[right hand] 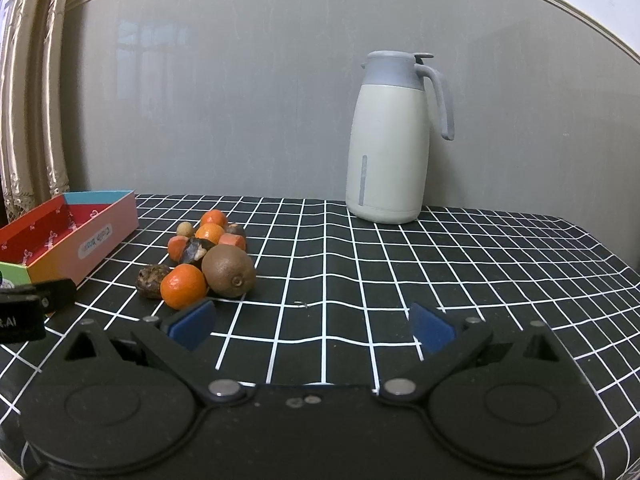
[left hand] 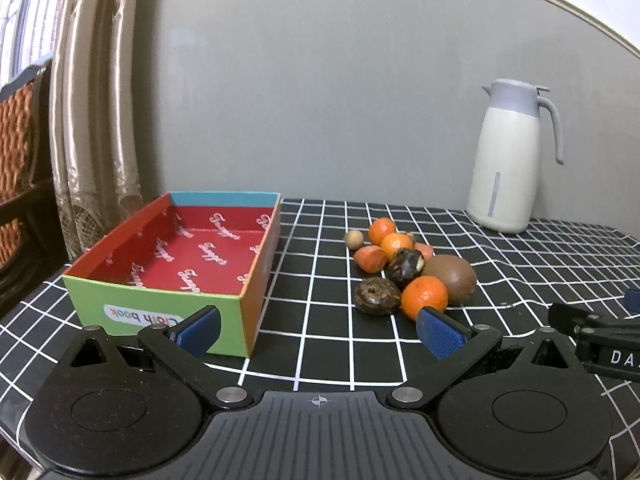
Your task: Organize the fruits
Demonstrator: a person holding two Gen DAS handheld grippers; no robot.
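Note:
A heap of fruit lies on the black checked tablecloth: a brown kiwi (left hand: 451, 279) (right hand: 228, 272), several small oranges with the nearest one (left hand: 424, 297) (right hand: 184, 286) in front, dark wrinkled fruits (left hand: 377, 296) (right hand: 151, 275), orange-red pieces (left hand: 371, 259) and a small beige ball (left hand: 354, 239). An empty colourful box (left hand: 176, 256) (right hand: 68, 236) with a red inside stands left of the heap. My left gripper (left hand: 318, 330) is open, low over the cloth between box and heap. My right gripper (right hand: 312, 326) is open, right of the heap, with nothing between its fingers.
A white and grey thermos jug (left hand: 508, 168) (right hand: 390, 148) stands at the back by the grey wall. Curtains (left hand: 92, 120) and a wicker chair (left hand: 20, 152) lie left of the table. The other gripper's body shows at each view's edge (left hand: 600, 336) (right hand: 24, 312).

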